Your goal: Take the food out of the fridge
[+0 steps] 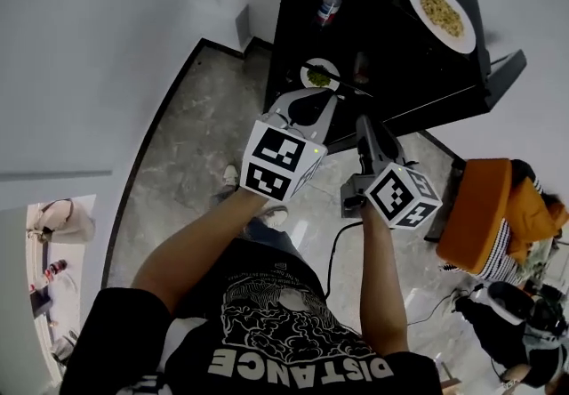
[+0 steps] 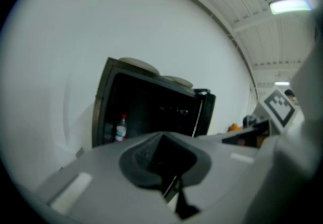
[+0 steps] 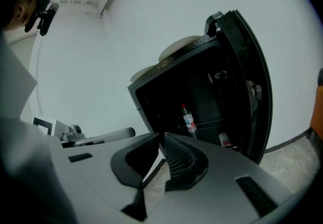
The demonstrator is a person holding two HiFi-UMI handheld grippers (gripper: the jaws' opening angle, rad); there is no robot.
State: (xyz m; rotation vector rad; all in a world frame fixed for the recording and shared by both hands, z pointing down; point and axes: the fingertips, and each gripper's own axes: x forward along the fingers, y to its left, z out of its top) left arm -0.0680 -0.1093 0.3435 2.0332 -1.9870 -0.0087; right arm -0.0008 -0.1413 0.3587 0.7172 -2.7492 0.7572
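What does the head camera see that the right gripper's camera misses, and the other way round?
Only the head view: yellowish food on a round white plate, a small white plate of green food inside, and the person's black printed T-shirt. Only the right gripper view: the jaws of the right gripper close up, slightly apart and empty. Both: the open black fridge and the clear red-capped bottle in it.

Even white light fills the room, a ceiling lamp (image 2: 290, 5) glaring and smeared overhead. The fridge (image 3: 202, 92) interior is murky, and both gripper views bend at the edges, black-cornered, blurred up close.
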